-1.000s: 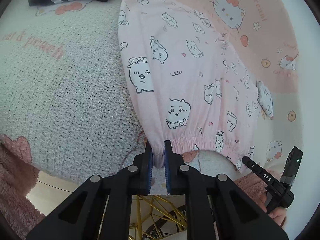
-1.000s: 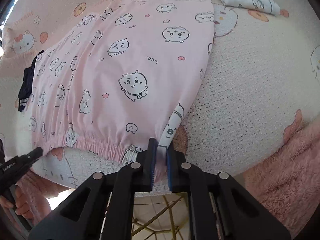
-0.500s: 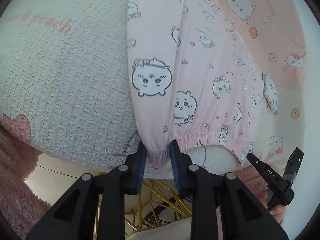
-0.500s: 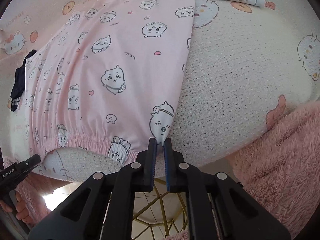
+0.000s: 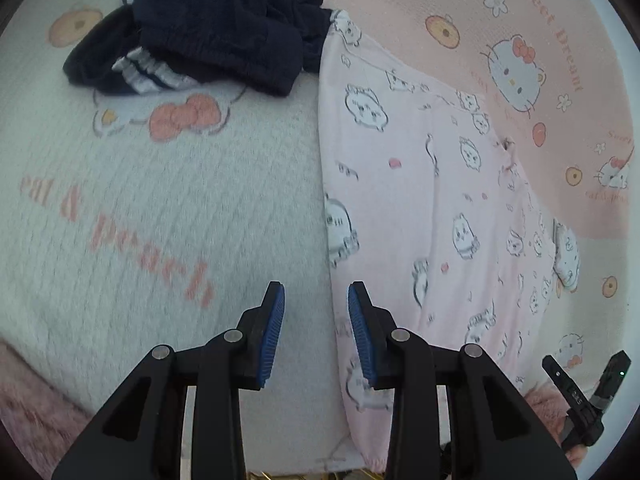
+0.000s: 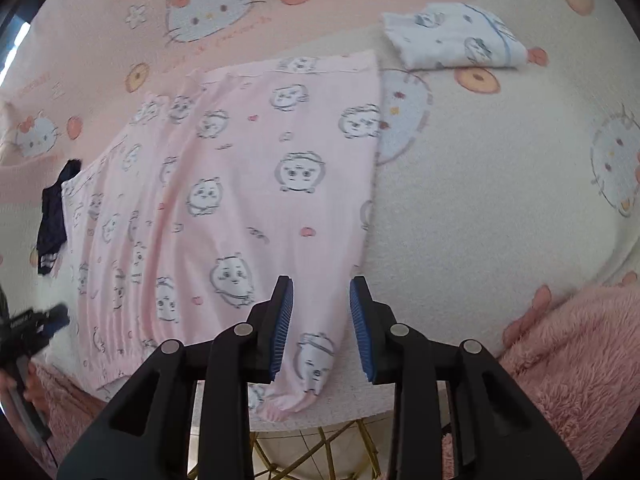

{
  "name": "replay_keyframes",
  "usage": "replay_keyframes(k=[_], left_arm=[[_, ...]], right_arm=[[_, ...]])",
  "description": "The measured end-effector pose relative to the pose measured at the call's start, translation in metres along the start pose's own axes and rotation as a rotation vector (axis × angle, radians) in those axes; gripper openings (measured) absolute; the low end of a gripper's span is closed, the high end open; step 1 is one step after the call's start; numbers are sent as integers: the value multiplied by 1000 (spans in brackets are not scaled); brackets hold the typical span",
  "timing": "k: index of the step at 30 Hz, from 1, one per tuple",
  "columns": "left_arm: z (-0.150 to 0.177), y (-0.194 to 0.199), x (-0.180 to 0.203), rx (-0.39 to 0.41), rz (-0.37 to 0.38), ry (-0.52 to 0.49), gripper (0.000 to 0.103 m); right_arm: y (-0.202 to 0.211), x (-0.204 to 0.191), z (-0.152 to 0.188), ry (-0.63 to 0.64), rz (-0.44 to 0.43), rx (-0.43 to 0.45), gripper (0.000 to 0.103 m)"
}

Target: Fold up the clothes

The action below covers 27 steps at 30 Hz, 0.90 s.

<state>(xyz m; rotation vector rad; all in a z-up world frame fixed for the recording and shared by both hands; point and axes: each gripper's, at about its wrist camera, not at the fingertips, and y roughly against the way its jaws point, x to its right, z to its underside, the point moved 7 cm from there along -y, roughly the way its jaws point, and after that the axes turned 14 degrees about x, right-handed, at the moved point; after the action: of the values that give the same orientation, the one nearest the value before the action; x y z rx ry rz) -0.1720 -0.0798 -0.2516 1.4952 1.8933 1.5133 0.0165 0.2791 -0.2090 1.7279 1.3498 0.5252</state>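
Note:
Pink pyjama trousers [image 5: 432, 208] [image 6: 240, 184] printed with cartoon animals lie spread flat on a Hello Kitty blanket [image 5: 160, 200] [image 6: 500, 200]. My left gripper [image 5: 316, 332] hovers above the blanket beside the trousers' left edge near the waistband; its jaws are opening and hold nothing. My right gripper [image 6: 322, 328] hangs over the waistband's right corner; its jaws are opening, the cloth lies below them untouched. Each gripper shows at the edge of the other's view: the right gripper [image 5: 580, 396], the left gripper [image 6: 28, 324].
A dark navy garment [image 5: 208, 28] [image 6: 54, 216] with white stripes lies crumpled beyond the trousers' far left end. A folded white printed garment [image 6: 452, 40] rests at the far right. A fluffy pink cover [image 6: 576, 352] borders the near edge, with gold frame legs [image 6: 316, 448] below.
Both grippers let go of the trousers' waistband and opened. The left one swung left over the blanket and forward; the right one rose a little.

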Motion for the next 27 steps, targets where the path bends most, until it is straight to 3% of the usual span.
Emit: replay_keyframes(k=[5,10,11,12,13,16,19,21,23,27], left_arm=[[-31,-26,9,33,104,27,35],[-42,-34,15,55,135,5,34],[-44,-35,17,57,137,-14,26],[-44,-37,18,49,150,-34,5],[-45,-38,17,39,159,-48,2],[-50,-36,9,56,132,-75,2],[-60,-24,3,112,30,-169,1],[-63,-22,-1,101,-17,-197,2],[-61,-25,-9,58,-47,-183,6],[-59,-10,-24,62,-52,-96,13]], right_arm=[[-35,-90,-10,189,-109,-18,31],[-75,-155,-25,256,-149,-29,31],[-82,-162,-27,264,-151,-36,31],[-88,-167,-28,274,-148,-41,31],[-96,-171,-31,285,-144,-44,31],[-112,-177,-30,333,-127,-53,31],[-119,-175,-26,349,-108,-75,31],[-118,-172,-27,333,-105,-77,31],[-115,-170,-28,336,-87,-69,31],[-106,-160,-30,361,-16,-42,31]])
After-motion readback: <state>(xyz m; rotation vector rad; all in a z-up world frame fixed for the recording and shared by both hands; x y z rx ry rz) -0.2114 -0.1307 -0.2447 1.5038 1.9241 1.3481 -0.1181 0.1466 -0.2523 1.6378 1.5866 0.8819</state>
